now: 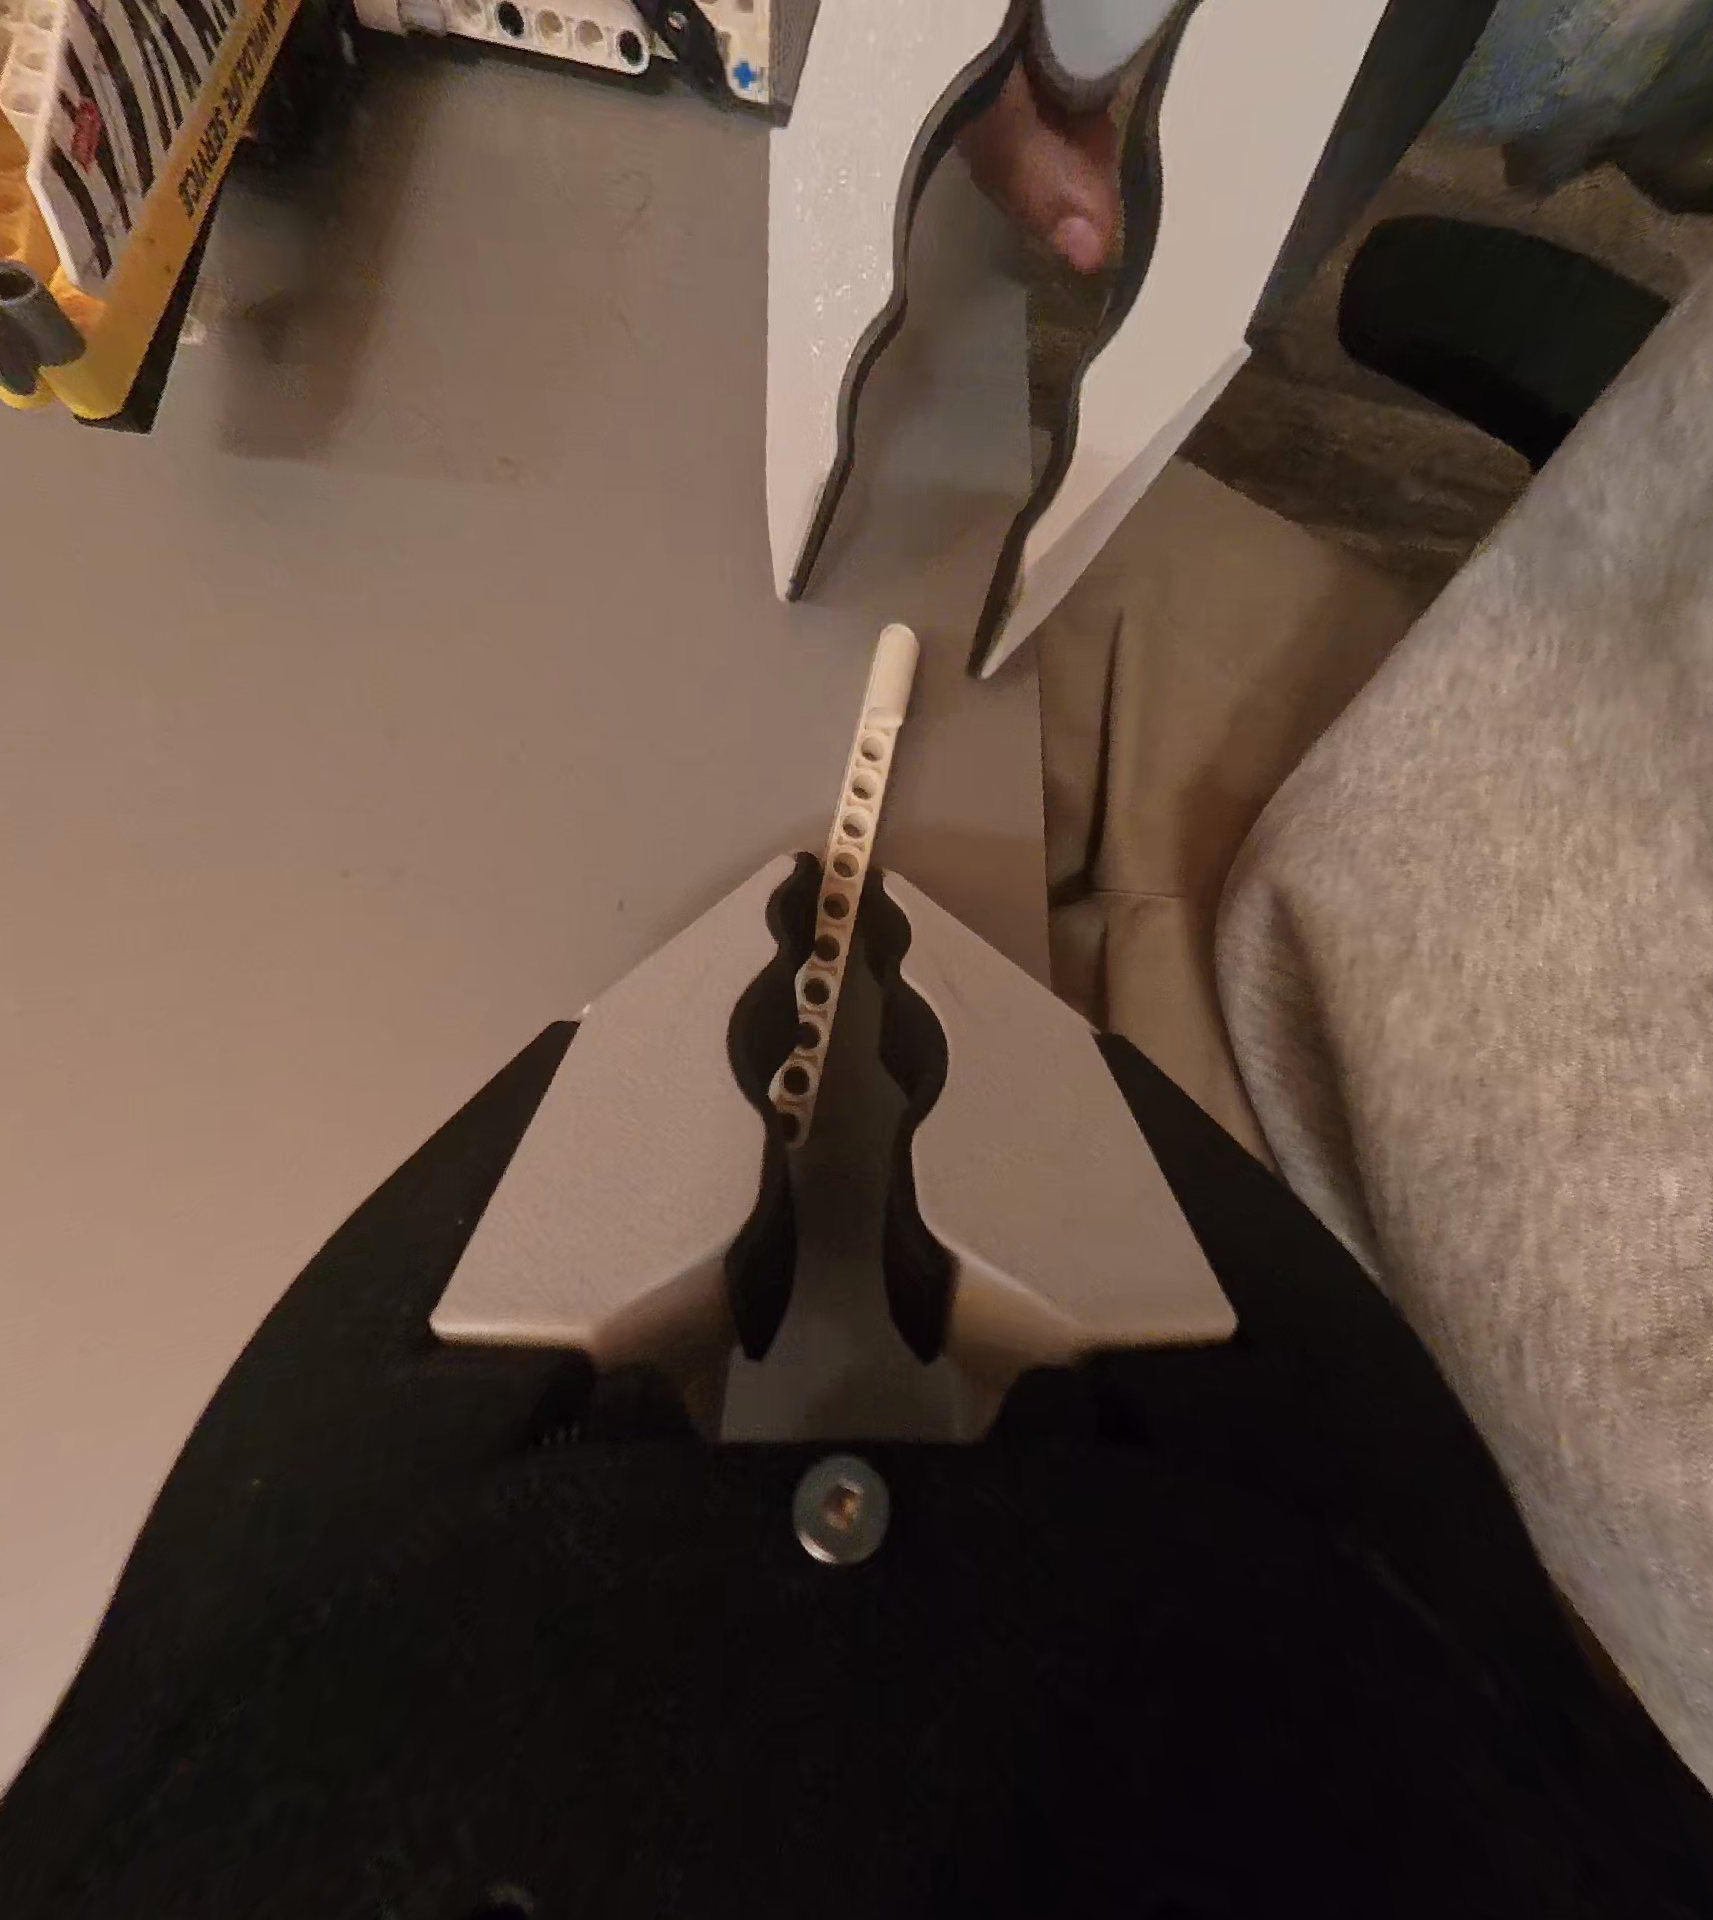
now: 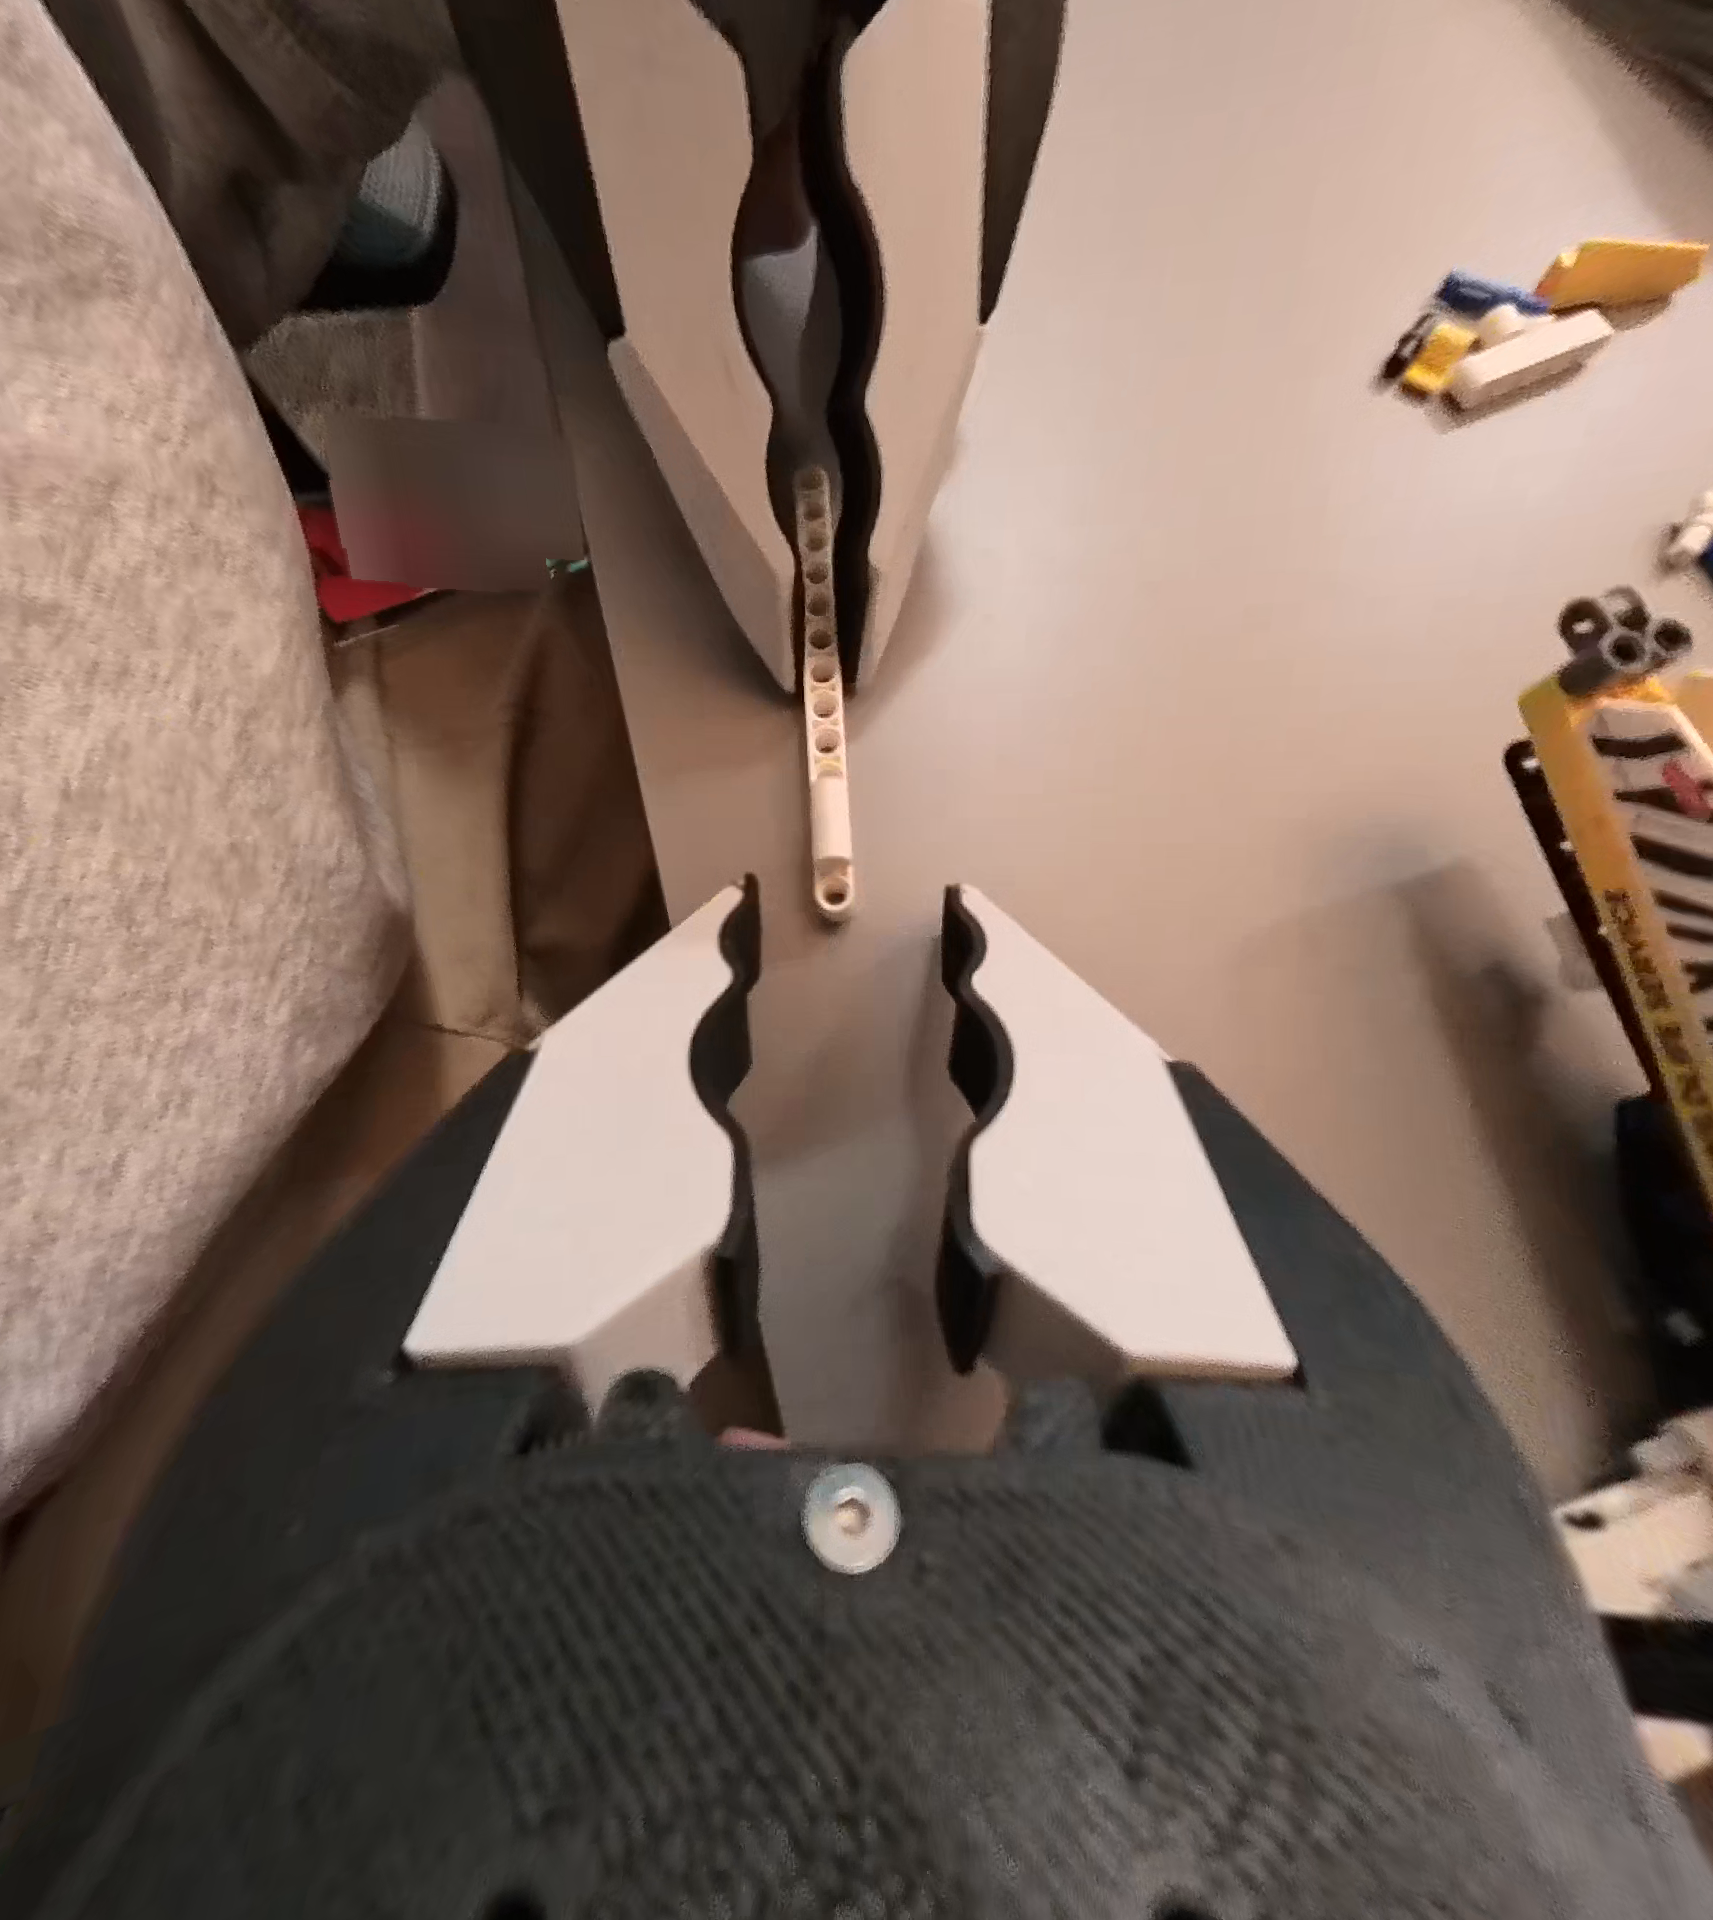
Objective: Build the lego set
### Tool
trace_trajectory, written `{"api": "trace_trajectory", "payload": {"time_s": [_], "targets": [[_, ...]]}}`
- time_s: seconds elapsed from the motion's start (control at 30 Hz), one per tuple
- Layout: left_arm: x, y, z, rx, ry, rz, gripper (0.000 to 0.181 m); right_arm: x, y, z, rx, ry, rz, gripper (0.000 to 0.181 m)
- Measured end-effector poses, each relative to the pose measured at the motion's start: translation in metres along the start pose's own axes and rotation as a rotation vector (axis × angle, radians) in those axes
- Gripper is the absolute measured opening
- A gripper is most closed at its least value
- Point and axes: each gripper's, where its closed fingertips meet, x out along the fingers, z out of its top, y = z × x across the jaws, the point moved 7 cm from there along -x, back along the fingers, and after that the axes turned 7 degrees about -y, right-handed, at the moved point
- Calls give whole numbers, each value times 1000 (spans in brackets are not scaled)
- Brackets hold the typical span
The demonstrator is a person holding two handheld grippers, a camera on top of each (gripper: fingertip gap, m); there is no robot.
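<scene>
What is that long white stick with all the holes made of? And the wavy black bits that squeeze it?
The white stick with holes looks like hard, smooth plastic: crisp round holes, slight sheen. The left gripper pinches it. The wavy black pads lining its fingers look matte, perhaps rubber or soft plastic; the pictures can't settle which.

A long white lego beam (image 1: 836,914) with a row of round holes runs up the middle of the left wrist frame, tilted slightly right, and ends in a smooth, rounded white connector piece (image 1: 896,657). In the right wrist frame the same beam hangs down the centre, connector end lowest. The partly built model (image 1: 119,197), yellow and white with black stripes, fills the upper left of the left wrist frame. Loose blue, yellow and white pieces (image 2: 1517,322) lie blurred at the upper right of the right wrist frame, possibly pins.
</scene>
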Motion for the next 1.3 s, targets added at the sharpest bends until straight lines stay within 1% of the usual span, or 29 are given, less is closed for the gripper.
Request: {"api": "trace_trajectory", "payload": {"time_s": [0.07,0.17,0.23,0.33,0.4,0.53,0.7,0.9,1.1,1.3], "targets": [[1,-2,1,14,0,-5,11,-2,2,0,49,-68,-18,30],[4,-6,4,34,-2,3,23,-4,4,5,91,-175,-33,21],[8,-9,8,48,-3,8,28,-5,4,7,90,-202,-58,15],[14,-11,17,72,-35,20,27,-2,5,6,83,-180,-63,16],[17,-11,22,78,-53,27,21,-1,5,6,82,-173,-59,15],[20,-10,20,60,-44,9,13,2,5,5,80,-147,-44,12],[19,-9,22,54,-61,-13,12,8,6,4,69,-106,-42,6],[18,-9,22,46,-72,-16,7,9,5,6,73,-108,-45,6],[18,-8,22,39,-66,-18,7,11,5,6,64,-109,-56,6],[18,-10,22,76,-65,10,7,11,5,6,65,-122,-69,6]]}}
